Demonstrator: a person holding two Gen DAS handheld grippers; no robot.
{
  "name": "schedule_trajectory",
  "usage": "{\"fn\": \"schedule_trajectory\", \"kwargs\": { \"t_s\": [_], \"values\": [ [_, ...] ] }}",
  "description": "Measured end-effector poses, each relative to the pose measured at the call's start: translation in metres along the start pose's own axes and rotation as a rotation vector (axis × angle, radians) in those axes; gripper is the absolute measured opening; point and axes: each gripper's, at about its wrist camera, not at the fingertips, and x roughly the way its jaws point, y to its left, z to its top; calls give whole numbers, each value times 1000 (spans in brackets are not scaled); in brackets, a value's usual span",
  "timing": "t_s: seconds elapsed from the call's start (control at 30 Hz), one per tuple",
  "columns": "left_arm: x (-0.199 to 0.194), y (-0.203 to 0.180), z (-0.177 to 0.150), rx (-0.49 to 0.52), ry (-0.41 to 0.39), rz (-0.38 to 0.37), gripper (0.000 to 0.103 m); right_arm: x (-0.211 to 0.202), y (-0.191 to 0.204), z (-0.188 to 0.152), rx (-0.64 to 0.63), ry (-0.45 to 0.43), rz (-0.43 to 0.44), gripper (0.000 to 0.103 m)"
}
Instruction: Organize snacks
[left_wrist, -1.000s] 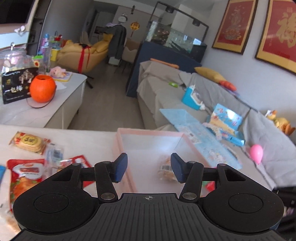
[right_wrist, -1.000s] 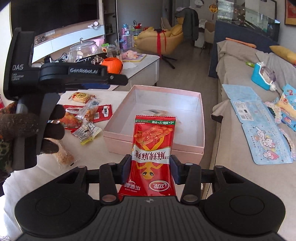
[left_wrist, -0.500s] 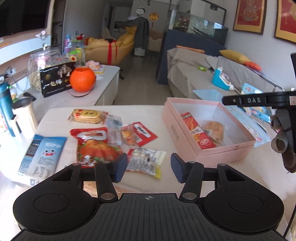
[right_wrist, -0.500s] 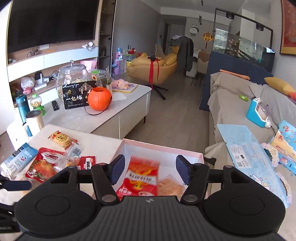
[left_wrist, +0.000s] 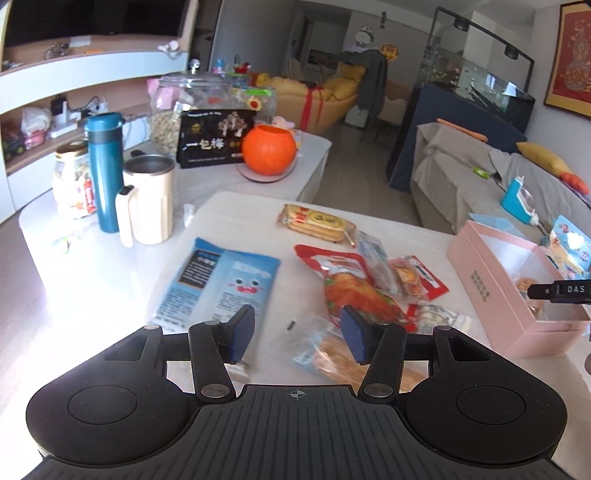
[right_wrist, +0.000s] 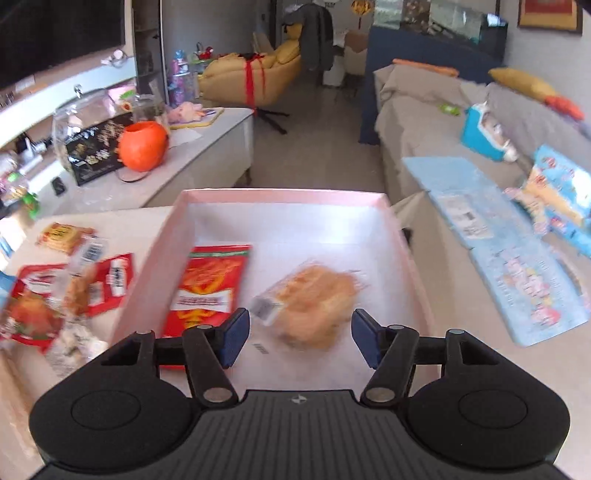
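The pink box serves as the landmark here, sitting at the right end of the white table. Farthest to its left lies a blue packet with a cartoon face, flat and unwrinkled. Nearer the box, a packet of round biscuits sits toward the table's far edge, and a big red pouch picturing roast meat overlaps a heap of small clear and red sachets just left of the box wall. The left gripper hangs over the near edge of this scatter with its jaws spread and nothing between them; a clear-wrapped bread snack lies right under its right finger, and that looks like the next thing to collect. To take it well, the jaws should come down either side of the wrapper's narrow width and pinch the bread's body, not the slippery loose film, clear of the red pouch beside it. Inside the box, a red packet with gold print lies against the left wall and a wrapped bun sits in the middle, leaving the right and far parts of the floor free. The right gripper hovers above the box's near edge; its jaws have just been opening then easing back, are parted, and grip nothing.
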Motion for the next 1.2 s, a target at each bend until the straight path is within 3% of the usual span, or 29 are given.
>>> {"fn": "schedule_trajectory", "kwargs": {
  "t_s": [0.17, 0.27, 0.43, 0.5, 0.57, 0.73, 0.93, 1.03, 1.13, 1.2],
  "values": [
    [7, 27, 13, -11, 1, 75, 56, -8, 30, -5, -18, -74, -16, 59],
    [14, 37, 15, -27, 10, 99, 56, -7, 32, -4, 10, -41, 52, 59],
    [22, 41, 12, -28, 45, 90, 56, 7, 48, 4, -20, 16, 85, 57],
    [20, 40, 9, -19, 58, 60, 56, 15, 51, 10, -3, 27, 105, 47],
    [19, 41, 6, -8, 68, 35, 56, 23, 57, 16, -4, 45, 129, 43],
    [20, 45, 1, -10, 91, -4, 56, 35, 88, 22, -72, 71, 220, 24],
    [21, 42, 1, 24, 73, 6, 56, 32, 113, 16, -153, 82, 353, 24],
    [25, 41, 8, 48, 50, 54, 56, 19, 116, 13, -181, 65, 357, 25],
    [42, 41, 18, 81, 62, 98, 56, -7, 113, 10, -212, 28, 345, 39],
    [54, 39, 22, 97, 74, 114, 56, -28, 113, 6, -236, 3, 358, 53]
  ]
}}
